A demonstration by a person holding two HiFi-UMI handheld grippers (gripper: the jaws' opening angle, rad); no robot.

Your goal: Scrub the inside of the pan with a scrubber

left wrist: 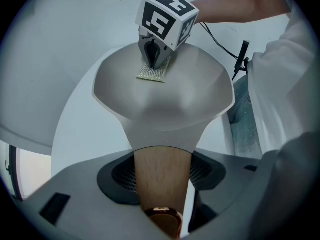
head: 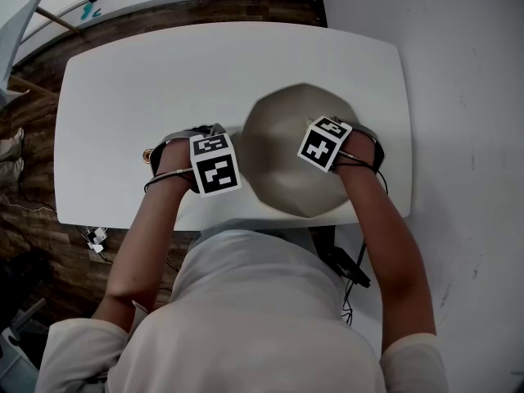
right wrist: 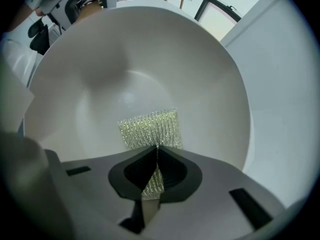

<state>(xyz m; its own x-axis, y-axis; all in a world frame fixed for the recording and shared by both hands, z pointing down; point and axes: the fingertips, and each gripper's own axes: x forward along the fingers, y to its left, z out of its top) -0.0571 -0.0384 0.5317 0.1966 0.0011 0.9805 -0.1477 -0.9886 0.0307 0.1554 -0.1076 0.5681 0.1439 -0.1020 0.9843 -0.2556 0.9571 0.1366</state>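
Note:
A pale grey pan (head: 286, 150) rests on the white table (head: 123, 97), its inside facing up (right wrist: 130, 84). Its wooden handle (left wrist: 162, 179) with a copper end runs between the jaws of my left gripper (left wrist: 161, 184), which is shut on it. My right gripper (right wrist: 156, 149) is shut on a glittery yellow-green scrubber (right wrist: 150, 128). The scrubber lies pressed against the pan's inner wall (left wrist: 152, 73) on the side far from the handle. In the head view the right gripper (head: 323, 144) sits over the pan's right rim and the left gripper (head: 214, 162) at its left.
The table's near edge (head: 237, 219) runs just under the pan, with the person's torso and forearms behind it. A black cable (left wrist: 235, 54) trails from the right gripper. Wooden floor (head: 33, 211) shows to the left, and window frames (right wrist: 215, 4) beyond the pan.

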